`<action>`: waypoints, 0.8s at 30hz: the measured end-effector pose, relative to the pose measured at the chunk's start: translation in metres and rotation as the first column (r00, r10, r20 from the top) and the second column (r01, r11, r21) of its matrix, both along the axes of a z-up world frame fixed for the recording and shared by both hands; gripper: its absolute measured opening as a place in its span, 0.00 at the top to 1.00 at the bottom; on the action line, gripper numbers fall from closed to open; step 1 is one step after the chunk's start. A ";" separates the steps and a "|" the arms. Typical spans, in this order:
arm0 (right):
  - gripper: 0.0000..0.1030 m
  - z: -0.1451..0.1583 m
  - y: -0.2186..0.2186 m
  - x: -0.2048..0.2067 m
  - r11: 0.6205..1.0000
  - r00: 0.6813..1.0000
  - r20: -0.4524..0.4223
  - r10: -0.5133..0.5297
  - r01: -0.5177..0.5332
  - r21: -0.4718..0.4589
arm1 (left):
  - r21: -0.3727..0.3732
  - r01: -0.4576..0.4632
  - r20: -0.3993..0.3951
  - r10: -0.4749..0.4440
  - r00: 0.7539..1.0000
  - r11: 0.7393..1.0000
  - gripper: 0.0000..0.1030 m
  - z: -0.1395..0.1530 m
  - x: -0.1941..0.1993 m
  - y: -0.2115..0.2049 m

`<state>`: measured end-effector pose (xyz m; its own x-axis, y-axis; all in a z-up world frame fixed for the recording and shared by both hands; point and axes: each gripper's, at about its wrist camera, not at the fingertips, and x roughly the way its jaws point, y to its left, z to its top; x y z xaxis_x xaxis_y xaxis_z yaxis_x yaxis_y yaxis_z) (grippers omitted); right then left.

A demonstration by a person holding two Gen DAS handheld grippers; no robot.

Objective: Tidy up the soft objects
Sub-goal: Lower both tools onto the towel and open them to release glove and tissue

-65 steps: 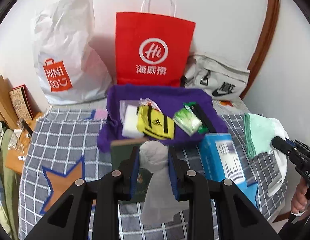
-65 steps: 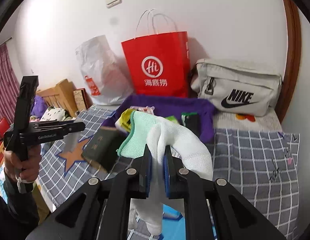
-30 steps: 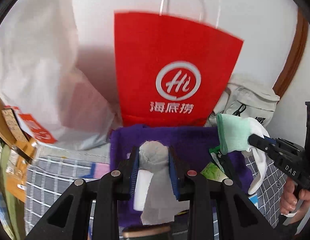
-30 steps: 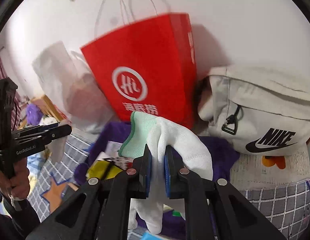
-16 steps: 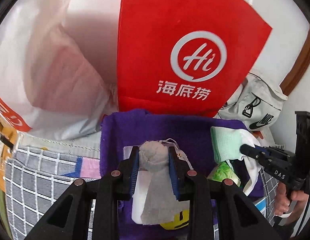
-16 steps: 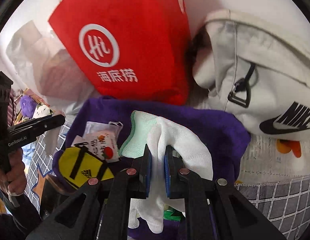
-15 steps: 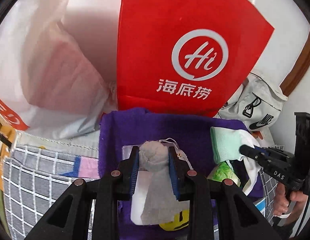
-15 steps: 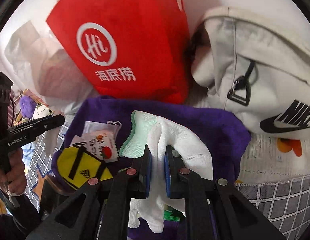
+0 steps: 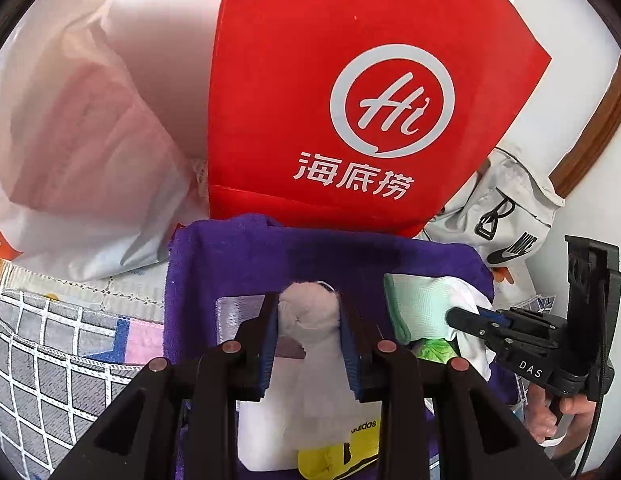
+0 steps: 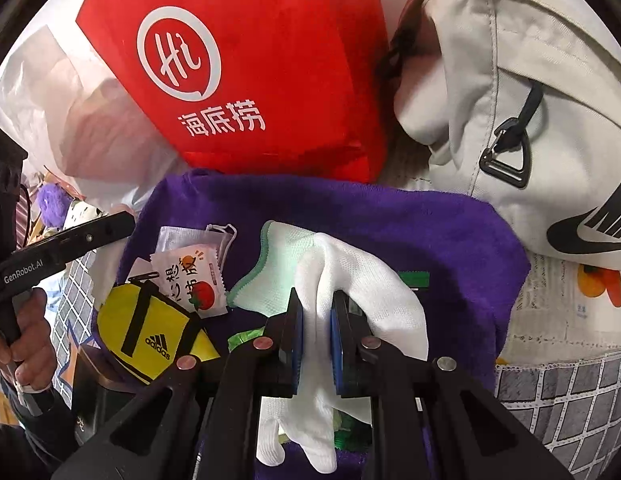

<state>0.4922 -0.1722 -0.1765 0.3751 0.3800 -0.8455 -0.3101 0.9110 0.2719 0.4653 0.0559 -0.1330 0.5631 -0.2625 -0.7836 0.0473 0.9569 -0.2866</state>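
Both items are over the purple towel [image 10: 390,216] but not yet set down. My left gripper [image 9: 308,344] clamps the grey cloth [image 9: 310,316]. My right gripper [image 10: 315,332] holds the white glove [image 10: 350,276], jaws opening. Release and tidying remain.

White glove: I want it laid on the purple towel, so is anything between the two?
Partly. Below the white glove, held over the purple towel, lie green packets; the towel beyond its cuff is bare.
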 end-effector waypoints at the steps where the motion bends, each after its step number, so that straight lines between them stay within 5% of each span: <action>1: 0.82 0.000 0.001 0.000 1.000 1.000 -0.001 0.000 0.000 0.001 | -0.005 0.002 0.001 -0.002 1.000 1.000 0.72 -0.001 0.000 0.000; 6: 0.63 0.002 0.003 0.000 1.000 1.000 0.006 0.004 -0.004 -0.005 | -0.006 0.004 -0.002 -0.004 1.000 1.000 0.69 -0.002 0.002 -0.003; 9: 0.58 0.005 0.006 -0.001 1.000 1.000 0.014 0.017 -0.017 -0.020 | 0.017 0.001 -0.021 0.000 1.000 1.000 0.51 -0.004 0.003 -0.004; 18: 0.39 0.017 0.012 -0.008 0.998 0.998 0.057 0.017 -0.014 -0.063 | 0.053 -0.006 -0.007 0.006 1.000 0.999 0.51 0.008 -0.003 -0.006; 24: 0.38 0.051 0.010 -0.024 0.992 0.991 0.132 -0.032 0.047 -0.117 | 0.120 -0.021 0.019 0.019 1.000 0.993 0.49 0.037 -0.022 -0.005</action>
<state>0.4679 -0.1626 -0.1254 0.4970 0.2619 -0.8273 -0.2985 0.9468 0.1205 0.4436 0.0507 -0.0962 0.5818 -0.1557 -0.7983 0.0317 0.9851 -0.1690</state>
